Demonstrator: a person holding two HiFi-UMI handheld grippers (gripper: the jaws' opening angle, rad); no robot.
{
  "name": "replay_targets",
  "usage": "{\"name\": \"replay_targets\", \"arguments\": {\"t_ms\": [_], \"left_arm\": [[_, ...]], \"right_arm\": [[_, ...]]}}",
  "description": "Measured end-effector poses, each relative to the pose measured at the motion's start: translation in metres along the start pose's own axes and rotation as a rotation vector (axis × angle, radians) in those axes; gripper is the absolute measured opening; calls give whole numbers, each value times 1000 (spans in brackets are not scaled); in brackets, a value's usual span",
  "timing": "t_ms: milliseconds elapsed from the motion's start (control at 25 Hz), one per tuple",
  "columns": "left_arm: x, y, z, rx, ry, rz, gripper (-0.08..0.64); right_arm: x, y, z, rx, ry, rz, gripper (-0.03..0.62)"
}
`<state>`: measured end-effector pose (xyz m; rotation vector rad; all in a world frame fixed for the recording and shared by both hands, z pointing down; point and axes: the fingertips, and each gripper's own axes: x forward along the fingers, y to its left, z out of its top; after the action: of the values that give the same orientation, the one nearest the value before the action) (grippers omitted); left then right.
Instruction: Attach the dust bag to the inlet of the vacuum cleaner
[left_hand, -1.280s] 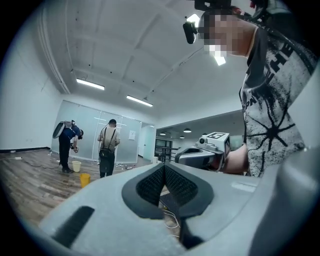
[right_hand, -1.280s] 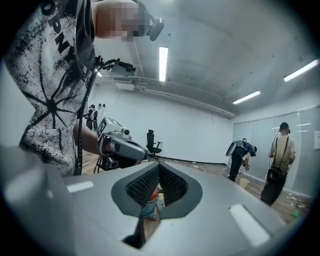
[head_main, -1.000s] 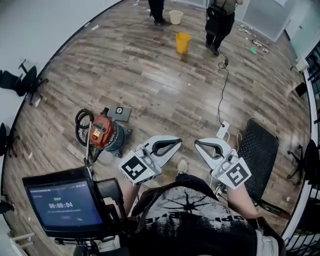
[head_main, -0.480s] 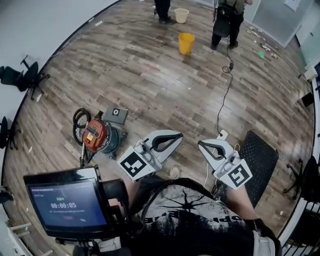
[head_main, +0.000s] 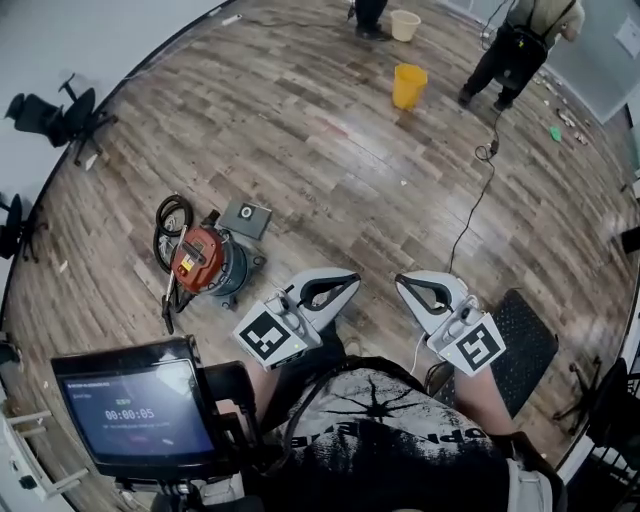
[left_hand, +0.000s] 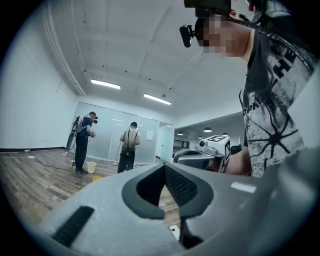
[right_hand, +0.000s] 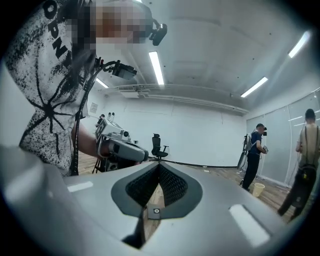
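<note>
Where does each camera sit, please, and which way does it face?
Head view: on the person's head, facing steeply down at the floor, vacuum cleaner, shut left tool, shut right tool and shirt.
Left gripper view: on the left tool, looking along its jaws toward a glass wall; shirt at right.
Right gripper view: on the right tool, looking toward an office chair; shirt at left.
Shared: each gripper view shows the other tool.

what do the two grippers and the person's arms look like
The left gripper and right gripper are light grey shells with dark, cross-hatched pads lining jaws that taper to a point. Each carries a white cube printed with black square markers. The person wears a black-and-white printed T-shirt.
</note>
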<state>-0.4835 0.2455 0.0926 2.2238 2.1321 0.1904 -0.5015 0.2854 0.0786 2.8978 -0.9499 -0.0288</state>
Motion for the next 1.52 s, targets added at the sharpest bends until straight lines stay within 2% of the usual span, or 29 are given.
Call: {"name": "replay_targets", "arguments": {"t_ms": [120,280,480,720,960,1080,1160,1280,1400,1520], "left_arm": [[5,47,2,-15,-1,11,2],[22,121,18,7,-40,-17,2],[38,156,40,93,-81,-83,2],[50,253,49,61,-72,-96,2],[62,300,35,26,-46,-95,2],[84,317,21,1,2,-100,2],[106,330,26,13,-18,-106,2],[140,360,31,35,-18,-76,2],[177,402,34,19,31,3,2],[216,433,51,23,-9,33,2]], "right_arm": [[35,-30,-5,-22,9,-2,5],[88,-82,-3,-29,23,-23,5],[115,-116,8,-67,8,-64,5],[190,-188,1,-62,27,-99,5],[207,-230,-10,-59,29,-141,5],[202,-259,-26,-54,51,-149,5],[200,-286,-34,-53,53,-153,5],[206,-336,-43,-50,31,-132,5],[222,-390,-49,-24,-6,-77,5],[238,-433,-46,-9,-35,-9,5]]}}
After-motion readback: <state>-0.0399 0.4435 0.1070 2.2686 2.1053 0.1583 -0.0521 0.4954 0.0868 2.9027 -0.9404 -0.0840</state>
